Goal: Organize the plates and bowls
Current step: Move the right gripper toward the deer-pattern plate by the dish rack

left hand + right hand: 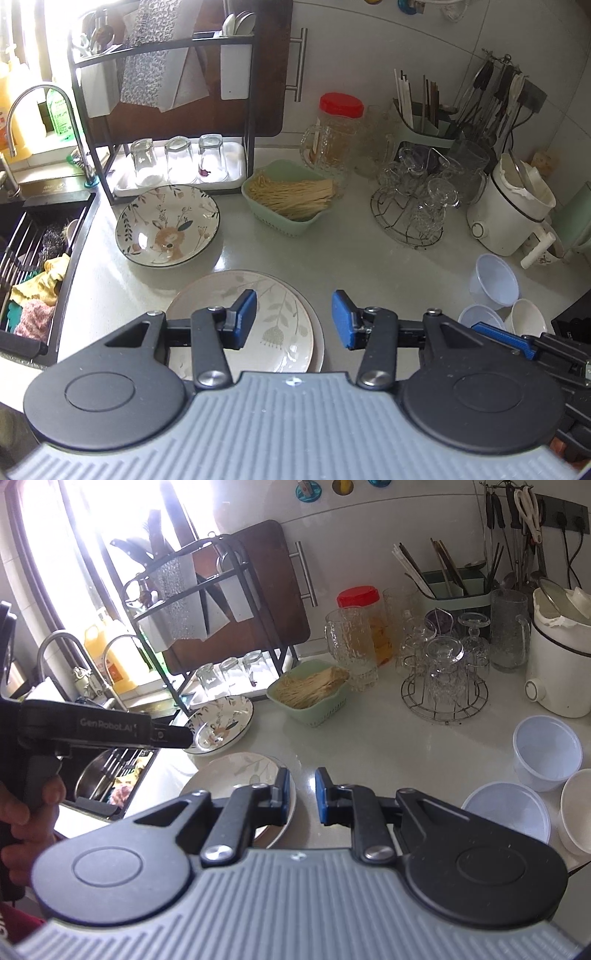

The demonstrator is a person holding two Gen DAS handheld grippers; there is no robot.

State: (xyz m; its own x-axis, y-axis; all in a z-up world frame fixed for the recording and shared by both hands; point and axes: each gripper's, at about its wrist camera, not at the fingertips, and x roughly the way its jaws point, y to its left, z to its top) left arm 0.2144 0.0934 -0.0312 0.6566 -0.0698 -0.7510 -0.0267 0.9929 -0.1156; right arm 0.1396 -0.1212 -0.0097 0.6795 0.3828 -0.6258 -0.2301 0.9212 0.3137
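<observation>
**Operator:** I'm holding the left gripper [294,319] over the counter [369,266] with its blue pads standing apart and nothing between them; it's released. The right gripper [302,794] is sitting nearly clenched, just a narrow gap showing, and it's gripping nothing either.

**Monitor:** Where are the dishes sitting?

**Operator:** I'm taking the beige leaf-pattern plate [273,314] as my landmark. It's lying flat right under the left gripper, seemingly on top of a second plate whose rim is peeking out at its right side. In the right wrist view that plate [243,770] is lying just left of the right gripper's left pad. The floral bowl [168,225] is resting upright just beyond the plate, toward the sink [33,266].

**Monitor:** And past that?

**Operator:** I'm seeing a green basket [291,201] of dry noodles sitting beyond the plate, to the right of the bowl. Farther back, a black dish rack [162,110] is holding three upturned glasses on its tray. Well to the right of the plate, clear plastic tubs [493,280] are standing beside a white paper cup [526,319]. In the right wrist view a hand [27,812] is gripping the left gripper's handle, left of the plate.
</observation>
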